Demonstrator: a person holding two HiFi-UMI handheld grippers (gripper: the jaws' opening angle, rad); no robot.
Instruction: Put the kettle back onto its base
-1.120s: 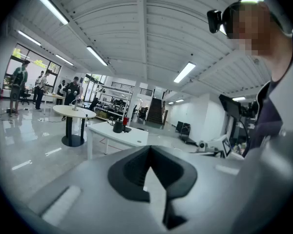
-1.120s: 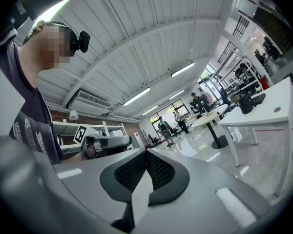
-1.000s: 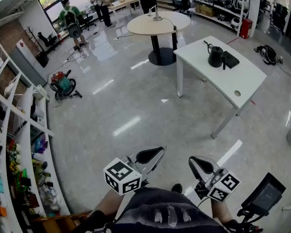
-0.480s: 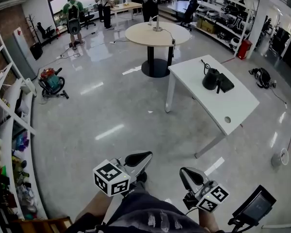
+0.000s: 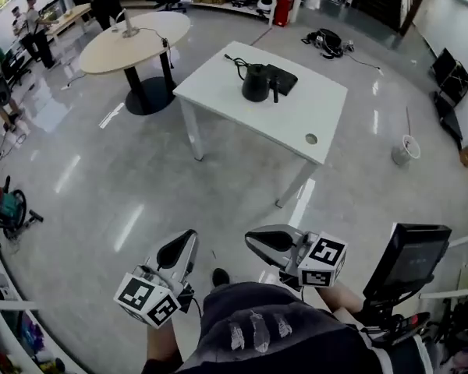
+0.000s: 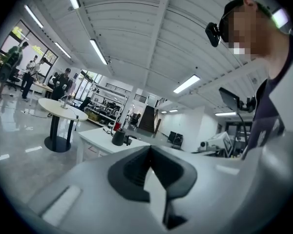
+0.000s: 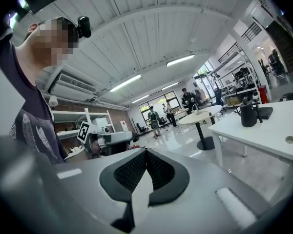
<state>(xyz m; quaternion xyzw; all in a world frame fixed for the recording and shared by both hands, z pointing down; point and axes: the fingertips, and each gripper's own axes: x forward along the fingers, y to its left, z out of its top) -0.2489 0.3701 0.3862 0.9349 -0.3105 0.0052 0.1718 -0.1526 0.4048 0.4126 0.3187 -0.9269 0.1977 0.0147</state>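
A black kettle point(image 5: 255, 82) stands on the far part of a white table point(image 5: 296, 123), with its flat black base point(image 5: 281, 78) right beside it and a cord trailing off. The kettle also shows small in the left gripper view point(image 6: 118, 137) and in the right gripper view point(image 7: 248, 115). My left gripper point(image 5: 179, 249) and right gripper point(image 5: 259, 240) are held low in front of the body, well short of the table. Both are shut, pads together with nothing between them point(image 6: 149, 148) point(image 7: 146, 150).
A round beige table point(image 5: 132, 33) on a black foot stands left of the white one. A small bucket point(image 5: 404, 150) and a dark bag point(image 5: 325, 41) lie on the glossy floor. A screen on a stand point(image 5: 412, 259) is at my right. People stand at the far left.
The white table with the kettle has come nearer and toward the middle of the head view. Both grippers were carried along with the body and stayed shut.
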